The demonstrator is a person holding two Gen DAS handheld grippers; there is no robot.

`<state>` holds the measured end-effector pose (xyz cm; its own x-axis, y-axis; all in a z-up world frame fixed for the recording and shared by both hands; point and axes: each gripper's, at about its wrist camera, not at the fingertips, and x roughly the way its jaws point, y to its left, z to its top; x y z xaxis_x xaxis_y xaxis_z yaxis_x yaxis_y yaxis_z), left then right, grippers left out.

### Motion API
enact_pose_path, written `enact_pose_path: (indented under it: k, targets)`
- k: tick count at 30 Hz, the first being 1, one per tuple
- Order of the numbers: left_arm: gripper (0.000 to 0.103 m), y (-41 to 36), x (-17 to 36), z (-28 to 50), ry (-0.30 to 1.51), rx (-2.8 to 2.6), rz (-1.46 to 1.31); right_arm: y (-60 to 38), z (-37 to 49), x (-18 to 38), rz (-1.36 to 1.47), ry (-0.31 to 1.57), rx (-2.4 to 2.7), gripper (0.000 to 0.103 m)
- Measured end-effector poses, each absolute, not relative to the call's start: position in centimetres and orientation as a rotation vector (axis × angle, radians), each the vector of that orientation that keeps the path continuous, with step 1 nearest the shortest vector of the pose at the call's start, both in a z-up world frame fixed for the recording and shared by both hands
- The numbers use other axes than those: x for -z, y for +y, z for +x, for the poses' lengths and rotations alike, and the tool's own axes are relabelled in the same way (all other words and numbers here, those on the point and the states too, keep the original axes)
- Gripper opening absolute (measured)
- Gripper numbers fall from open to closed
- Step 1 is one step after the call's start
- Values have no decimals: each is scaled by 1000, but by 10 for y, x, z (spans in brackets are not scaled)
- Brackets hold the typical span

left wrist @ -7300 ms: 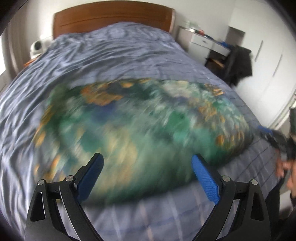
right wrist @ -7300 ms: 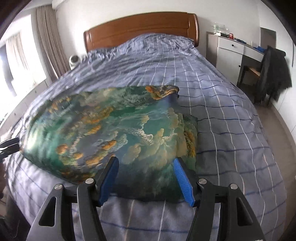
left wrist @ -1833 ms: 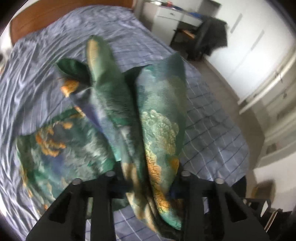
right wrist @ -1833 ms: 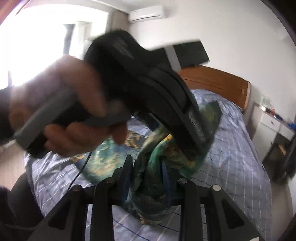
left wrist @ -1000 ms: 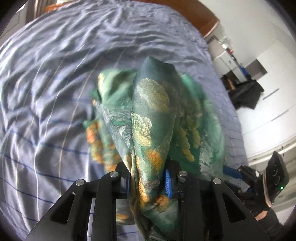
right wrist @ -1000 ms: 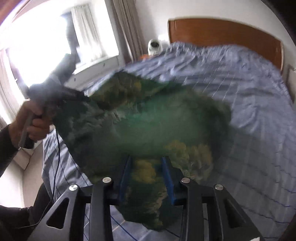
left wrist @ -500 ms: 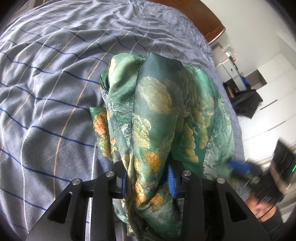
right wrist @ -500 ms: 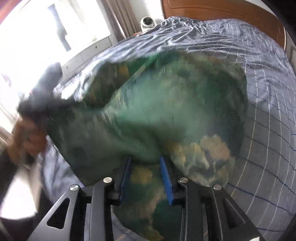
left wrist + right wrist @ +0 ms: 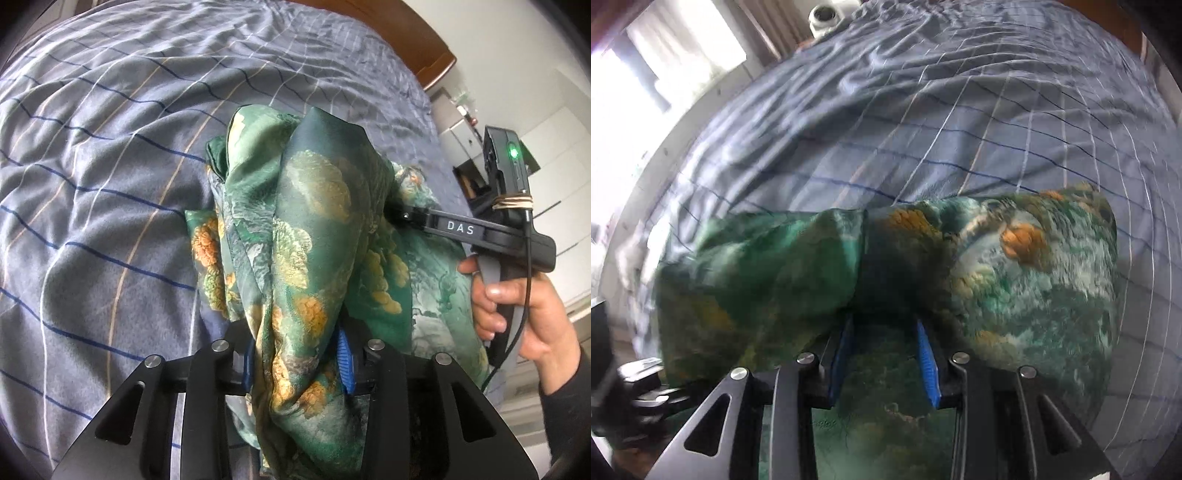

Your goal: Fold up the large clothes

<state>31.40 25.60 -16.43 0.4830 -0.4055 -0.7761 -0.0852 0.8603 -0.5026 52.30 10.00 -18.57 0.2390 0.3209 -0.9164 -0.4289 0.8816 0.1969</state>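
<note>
Fabric fills both views: a green patterned garment (image 9: 314, 236) lies bunched on the bed (image 9: 110, 155), over its checked grey-blue cover. The left gripper (image 9: 297, 354), whose fingers have just been easing apart, pinches a thick gathered fold between its blue pads. The right gripper (image 9: 884, 354), gripped by a hand (image 9: 517, 314), pinches another bunch, its fingers narrowly spread around the cloth.
</note>
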Motion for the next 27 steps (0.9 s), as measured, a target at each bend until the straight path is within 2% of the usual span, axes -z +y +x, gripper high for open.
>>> enact_pose_path:
  k: [7, 16, 21, 27]
  targets:
    - [37, 253, 161, 312, 1062, 209, -497, 85, 507, 167, -66, 1143, -519, 34]
    - [38, 250, 161, 317, 1075, 202, -493, -4, 373, 105, -190, 904, -581, 34]
    - [38, 248, 161, 320, 1081, 199, -486, -48, 325, 111, -155, 916, -539, 34]
    - [39, 247, 161, 322, 1084, 199, -485, -39, 308, 128, -73, 878, -576, 34]
